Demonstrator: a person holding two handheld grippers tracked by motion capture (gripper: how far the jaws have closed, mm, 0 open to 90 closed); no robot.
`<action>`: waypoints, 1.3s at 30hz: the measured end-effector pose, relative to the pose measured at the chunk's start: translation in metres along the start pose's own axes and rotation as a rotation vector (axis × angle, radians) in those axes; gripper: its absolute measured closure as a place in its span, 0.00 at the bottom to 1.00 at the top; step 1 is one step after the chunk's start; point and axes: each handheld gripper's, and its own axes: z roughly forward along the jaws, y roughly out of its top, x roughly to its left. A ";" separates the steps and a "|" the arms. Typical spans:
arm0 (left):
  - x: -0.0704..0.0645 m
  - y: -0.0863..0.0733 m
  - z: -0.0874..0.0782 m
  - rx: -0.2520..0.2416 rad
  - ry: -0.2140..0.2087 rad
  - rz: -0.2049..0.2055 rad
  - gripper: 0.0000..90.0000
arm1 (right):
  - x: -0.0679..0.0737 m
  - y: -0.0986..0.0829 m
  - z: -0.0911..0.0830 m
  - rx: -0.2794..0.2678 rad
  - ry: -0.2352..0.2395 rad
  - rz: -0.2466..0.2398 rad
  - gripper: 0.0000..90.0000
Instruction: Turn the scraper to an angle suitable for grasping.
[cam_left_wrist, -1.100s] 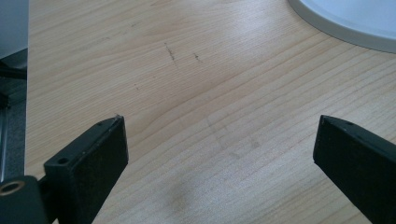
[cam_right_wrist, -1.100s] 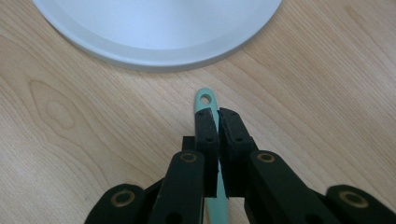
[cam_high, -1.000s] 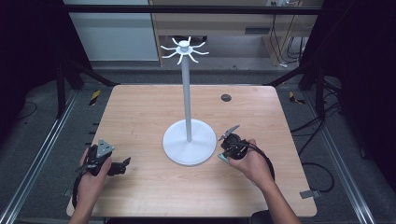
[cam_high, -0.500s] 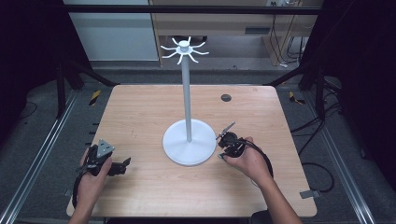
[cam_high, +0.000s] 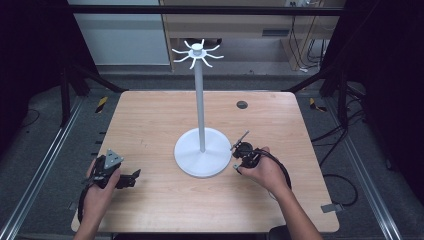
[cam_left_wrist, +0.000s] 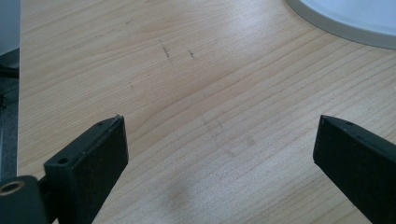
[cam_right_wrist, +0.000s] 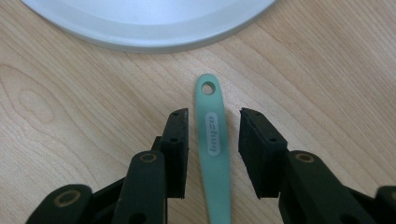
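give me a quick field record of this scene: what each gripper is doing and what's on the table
left gripper: open, jaws wide over bare wood, holding nothing
right gripper: open, jaws either side of the handle, gaps showing
green handle: flat on the table, hanging hole toward the stand base
stand: white pole, round base, hooks on top
table: light wood

mint-green handle (cam_right_wrist: 214, 154) | flat on table | holed end near stand base (cam_right_wrist: 149, 23)
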 end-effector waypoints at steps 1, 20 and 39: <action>0.000 0.000 0.000 0.000 0.000 0.000 0.03 | 0.000 0.000 0.000 0.000 0.000 0.000 0.71; -0.002 0.000 0.000 0.003 -0.002 0.006 0.03 | -0.002 0.002 0.009 0.038 0.007 0.007 0.76; -0.001 0.000 0.000 0.003 -0.001 0.004 0.04 | -0.008 -0.003 -0.010 -0.067 0.021 0.031 0.83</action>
